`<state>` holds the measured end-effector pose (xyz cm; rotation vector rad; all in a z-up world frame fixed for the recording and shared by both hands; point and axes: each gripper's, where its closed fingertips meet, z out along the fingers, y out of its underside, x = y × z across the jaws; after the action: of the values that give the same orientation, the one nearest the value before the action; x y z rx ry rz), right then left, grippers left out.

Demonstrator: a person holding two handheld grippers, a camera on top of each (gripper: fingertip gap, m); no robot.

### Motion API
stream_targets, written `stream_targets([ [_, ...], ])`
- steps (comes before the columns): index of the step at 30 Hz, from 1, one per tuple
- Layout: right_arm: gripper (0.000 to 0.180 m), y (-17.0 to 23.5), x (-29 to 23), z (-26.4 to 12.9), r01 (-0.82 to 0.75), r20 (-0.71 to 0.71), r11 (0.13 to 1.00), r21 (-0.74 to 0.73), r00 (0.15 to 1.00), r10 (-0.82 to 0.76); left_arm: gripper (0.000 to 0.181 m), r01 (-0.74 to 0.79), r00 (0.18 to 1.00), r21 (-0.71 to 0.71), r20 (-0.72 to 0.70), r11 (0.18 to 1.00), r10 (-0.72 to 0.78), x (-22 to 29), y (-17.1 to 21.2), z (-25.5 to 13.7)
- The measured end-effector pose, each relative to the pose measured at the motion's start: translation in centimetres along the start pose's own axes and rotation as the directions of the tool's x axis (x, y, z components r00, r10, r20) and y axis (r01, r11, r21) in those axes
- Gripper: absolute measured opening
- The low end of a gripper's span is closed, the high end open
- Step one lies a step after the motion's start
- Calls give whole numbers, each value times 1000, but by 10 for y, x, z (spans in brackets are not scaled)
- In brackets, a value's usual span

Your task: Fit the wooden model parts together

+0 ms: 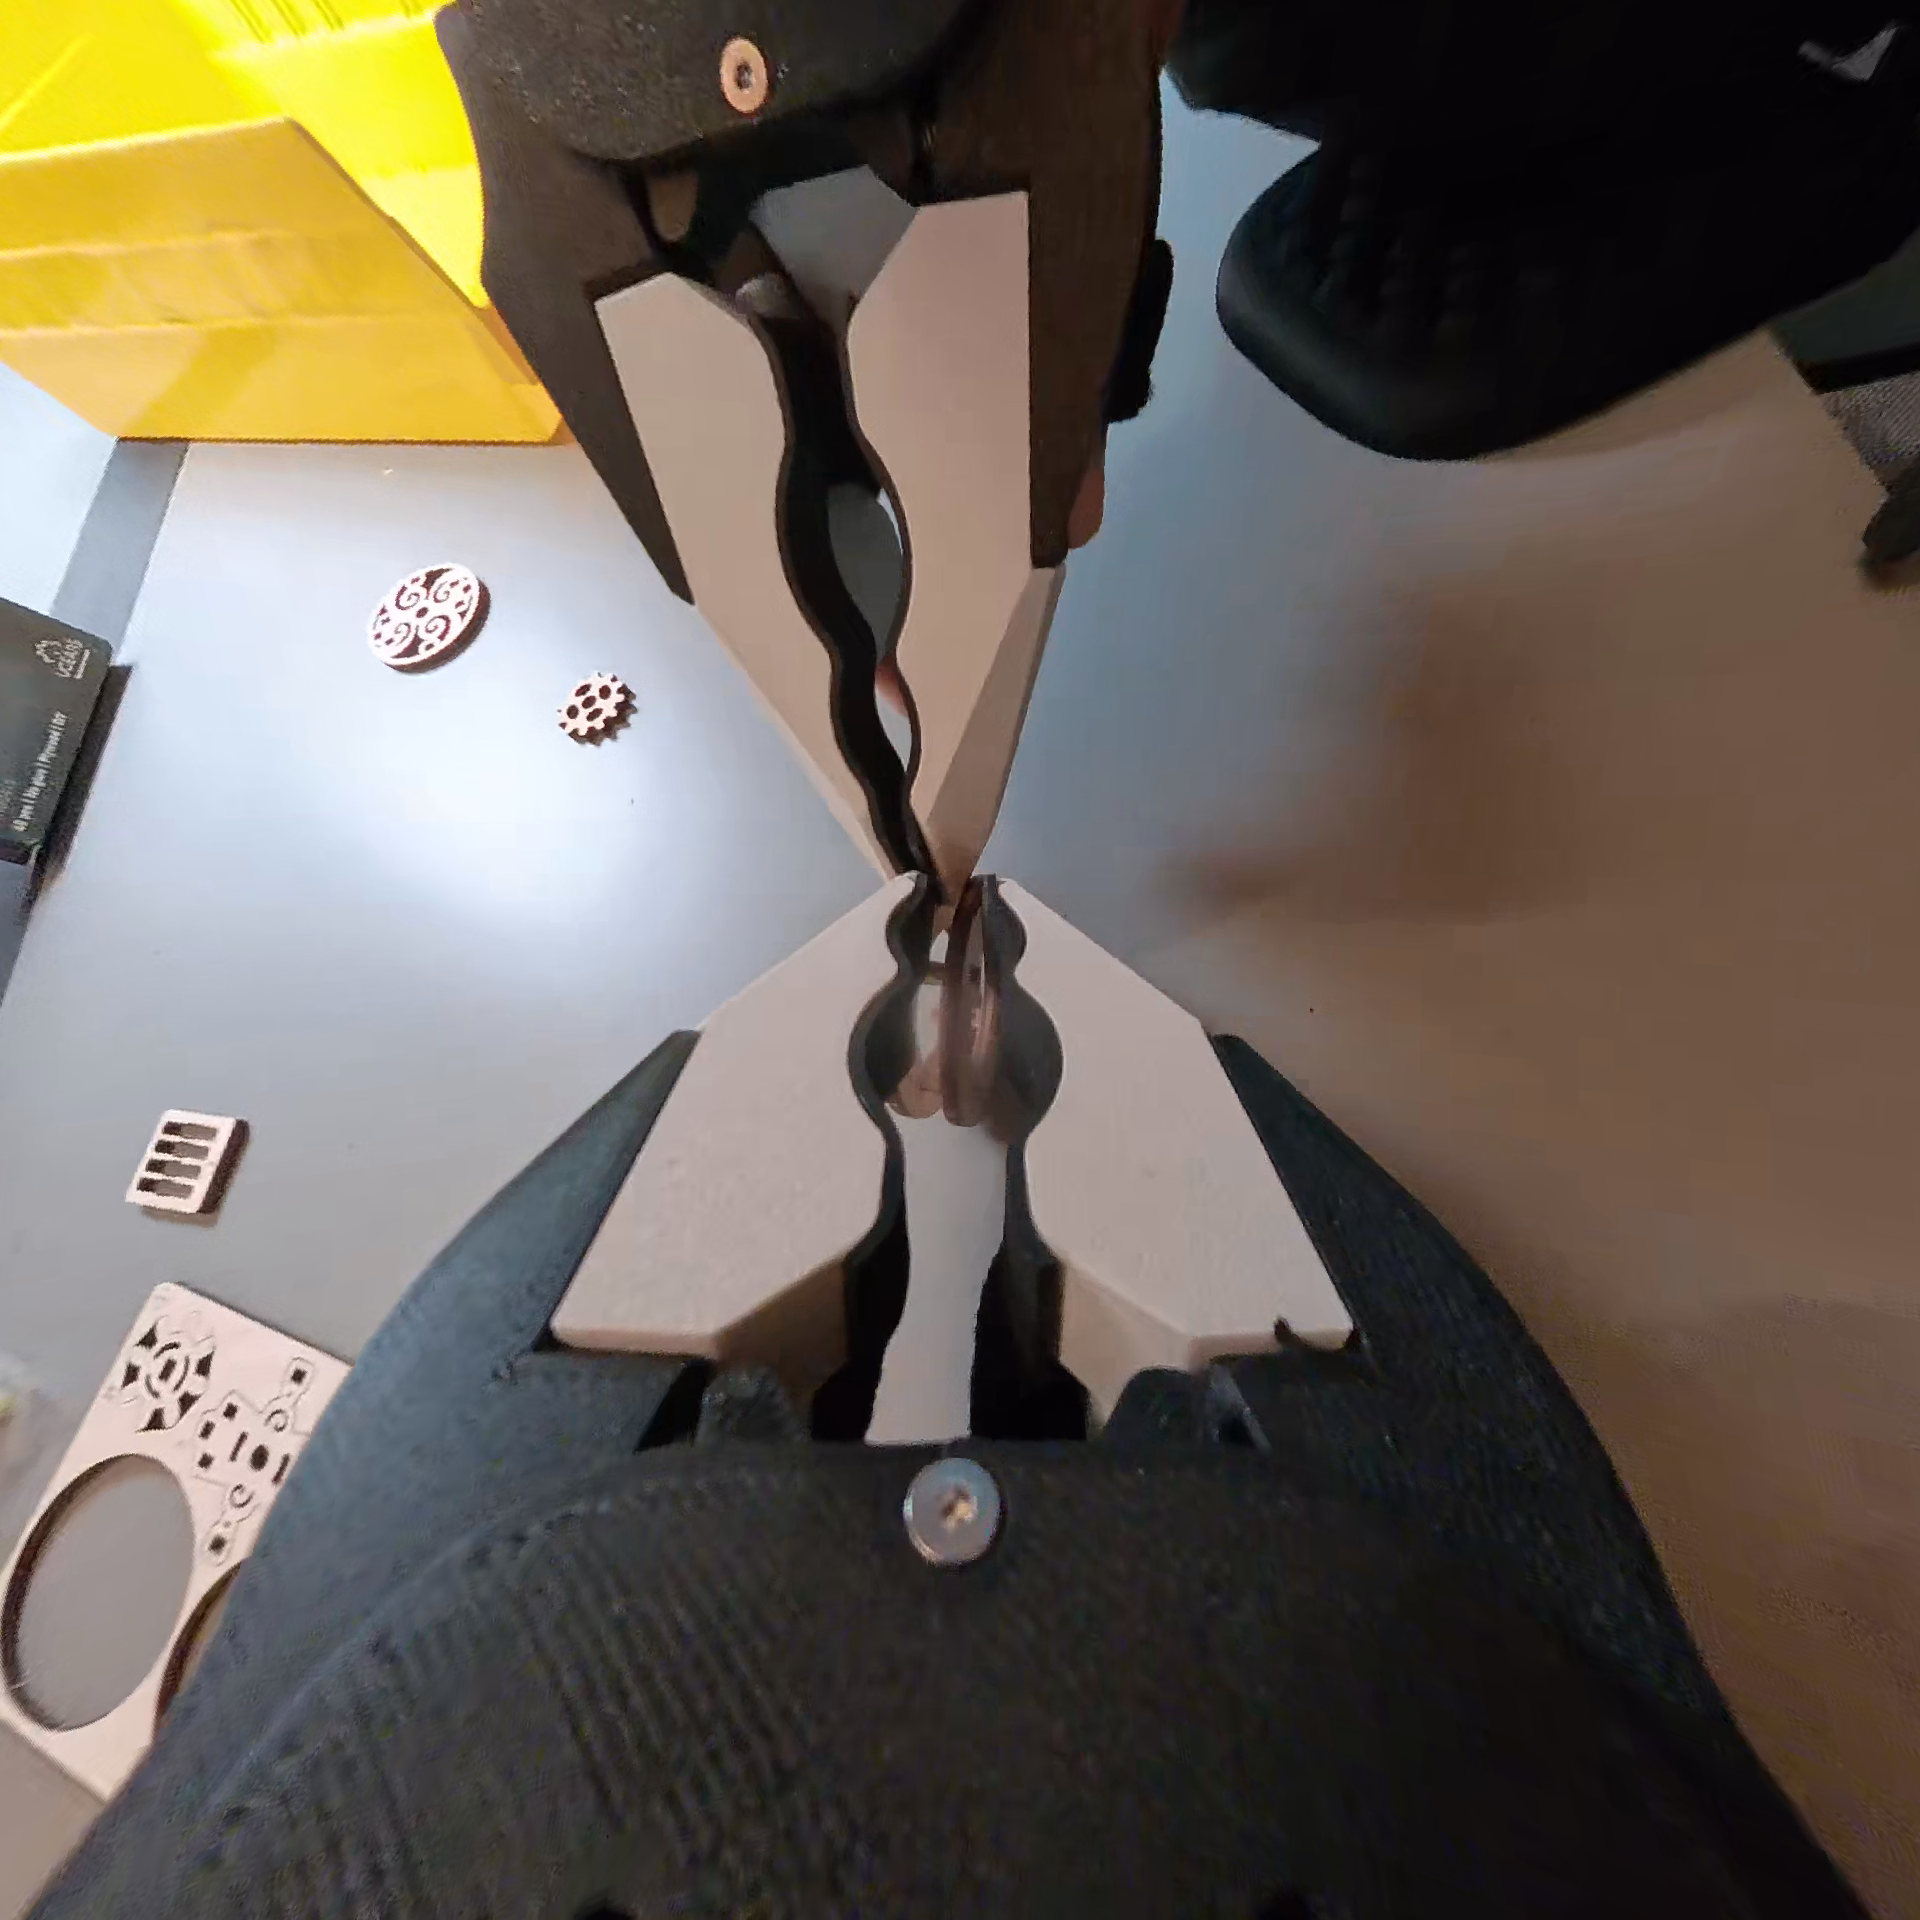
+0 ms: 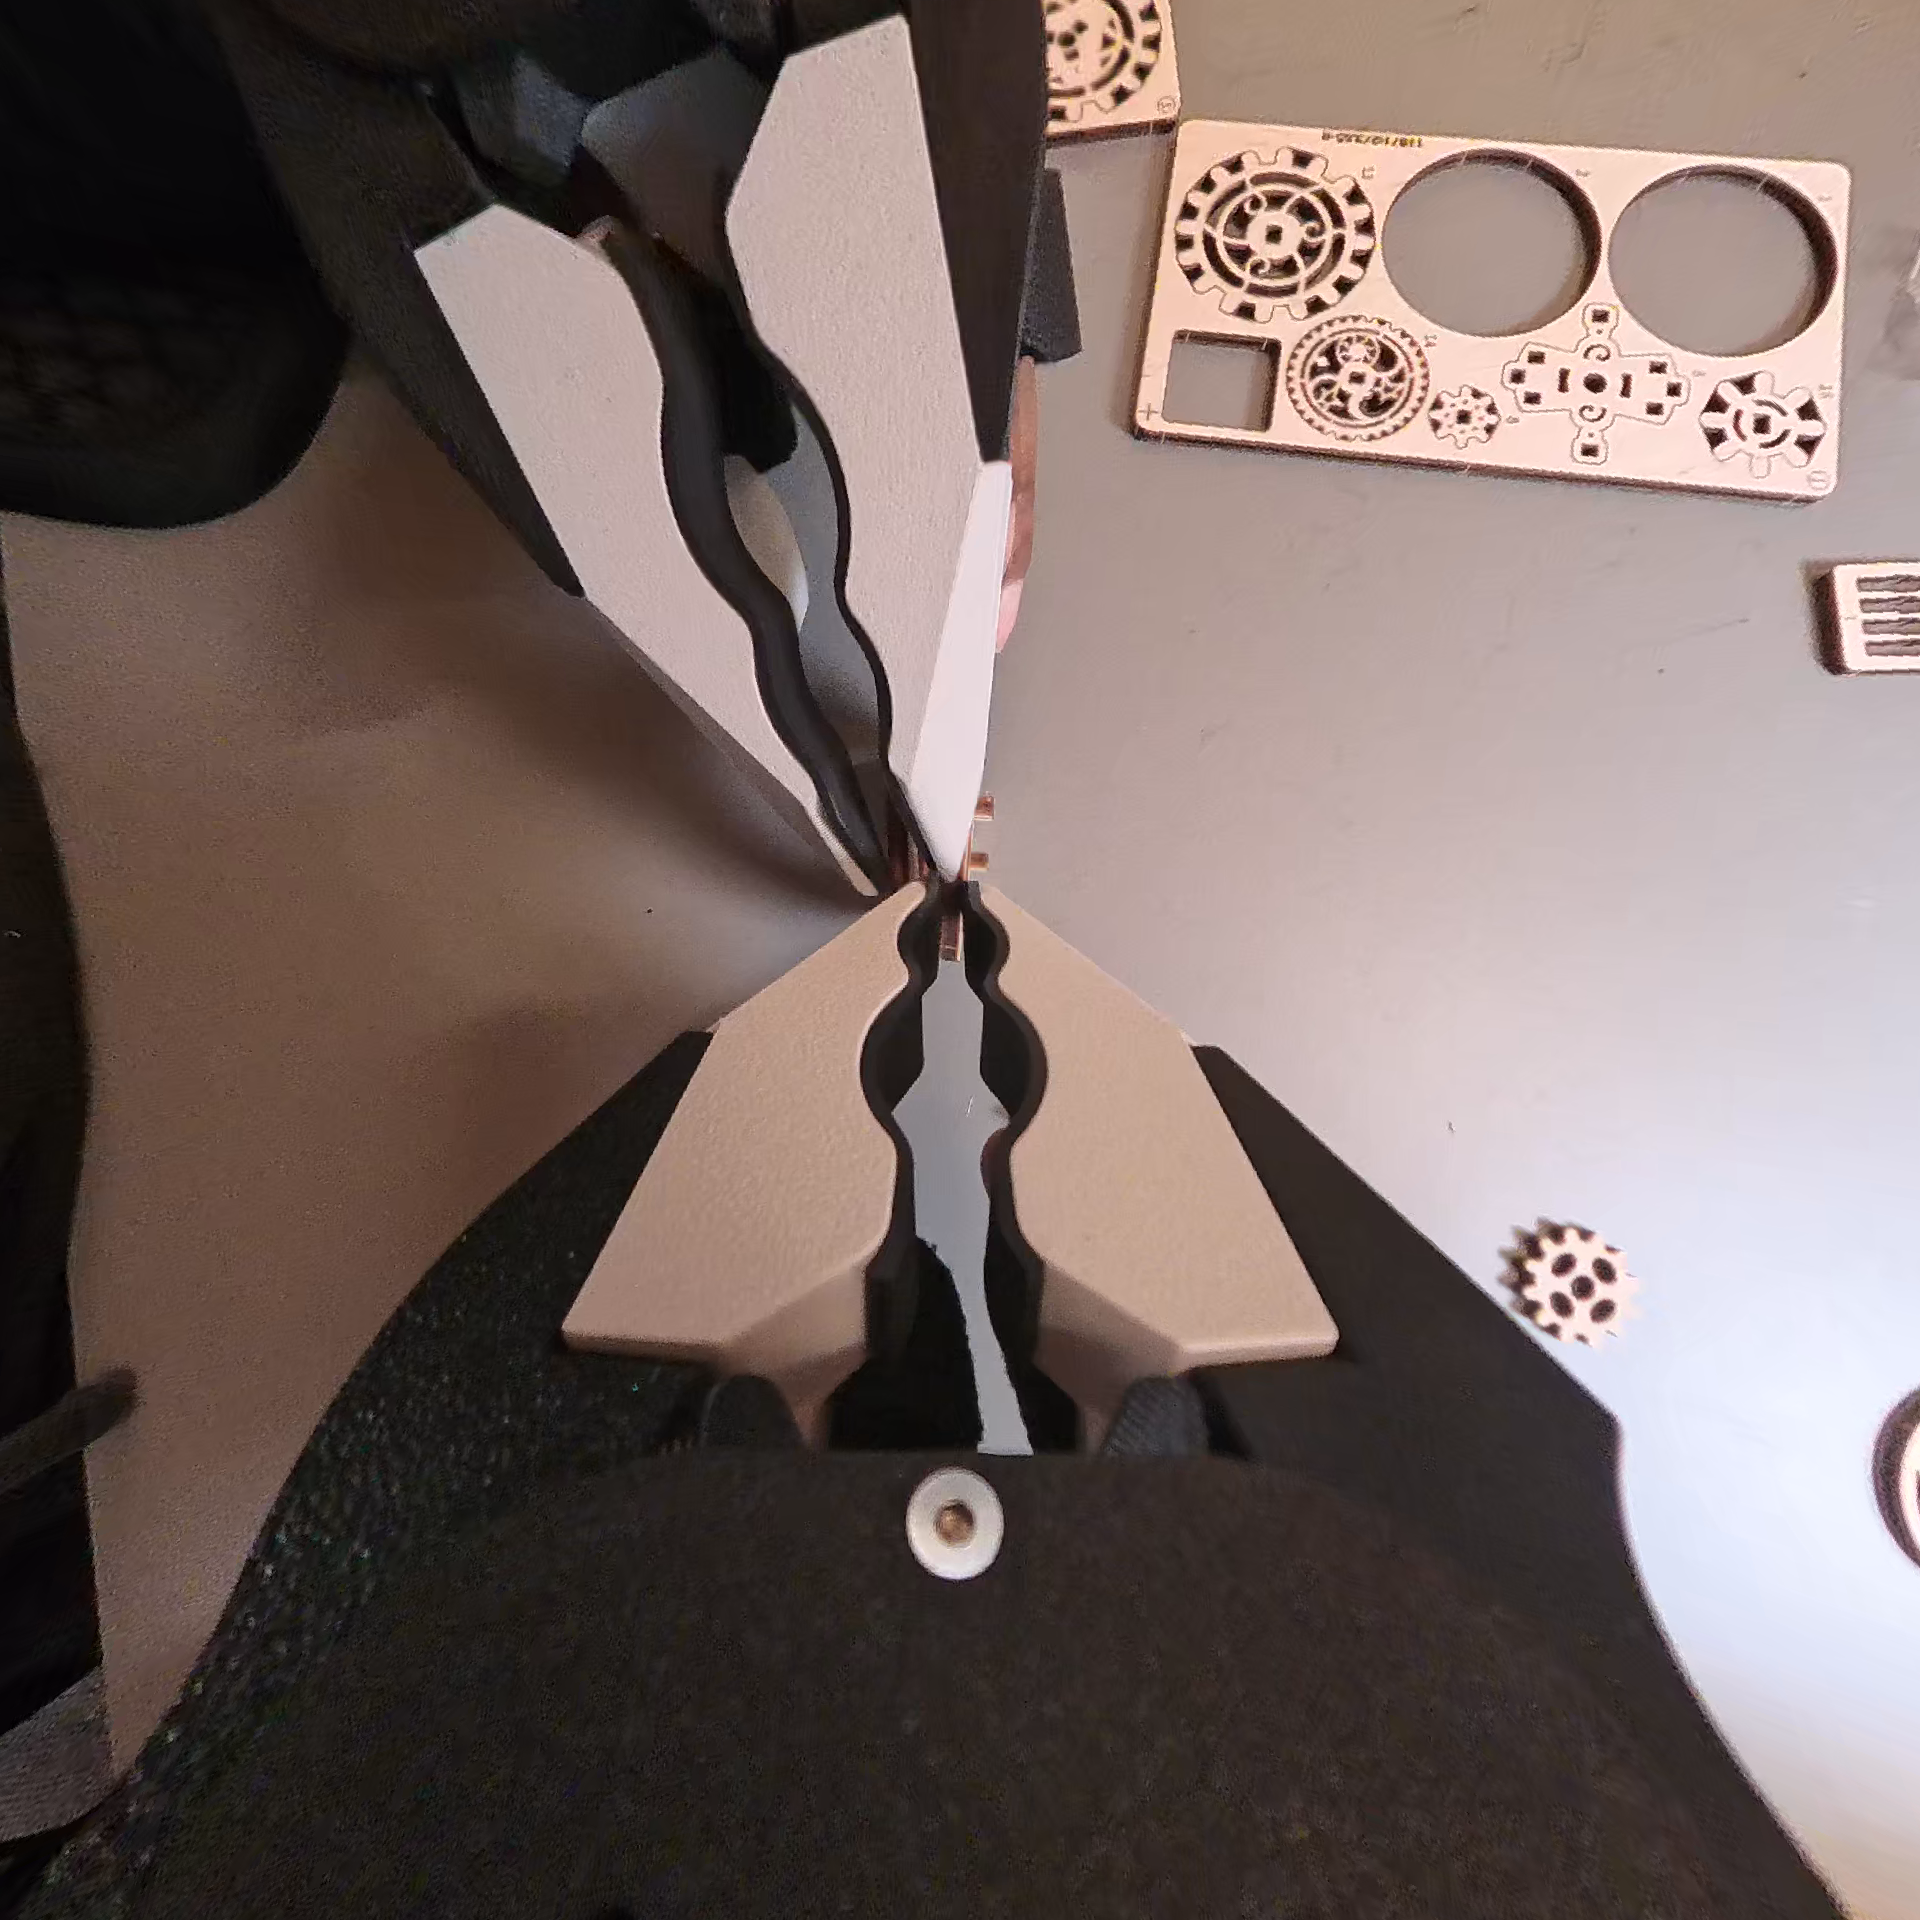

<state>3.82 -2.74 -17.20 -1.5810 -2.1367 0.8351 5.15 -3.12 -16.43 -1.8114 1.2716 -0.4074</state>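
Tongs meet tip to tip above grey tabletop (image 1: 1455, 935). Left tongs (image 1: 951, 894) clamp round wooden disc (image 1: 971, 1023) edge-on; right tongs (image 2: 948, 902) pinch small wooden piece (image 2: 951, 935). Loose small gear (image 1: 594, 709) at 10 o'clock in left view. Punched part sheet (image 2: 1486, 312) at 1 o'clock in right view, printed code small, left unread.

The two grippers met tip to tip above the table (image 1: 1455, 935) — the left gripper (image 1: 951, 894) holding a round wooden disc (image 1: 971, 1023), the right gripper (image 2: 940, 899) a small flat piece (image 2: 951, 930). In the left wrist view, left of that meeting point lay a small gear (image 1: 595, 709), a patterned disc (image 1: 427, 617) beyond it, a slatted piece (image 1: 187, 1162) nearer — the cut-out sheet (image 1: 135, 1496) nearest.
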Motion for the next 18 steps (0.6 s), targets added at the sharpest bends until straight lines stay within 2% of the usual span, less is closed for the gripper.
stream_targets([
  [1,1,0,0,0,-2,-3,1000,-5,1000,2,7,-8,1000,-11,3,1000,8,0,0,0],
  [12,1,2,2,-3,-14,-19,1000,-19,1000,14,4,1,1000,-49,18,999,0,-1,4,-1],
  [18,0,0,1,-3,45,-22,999,-9,999,-45,2,-8,1000,-73,-16,997,7,4,4,-1],
])
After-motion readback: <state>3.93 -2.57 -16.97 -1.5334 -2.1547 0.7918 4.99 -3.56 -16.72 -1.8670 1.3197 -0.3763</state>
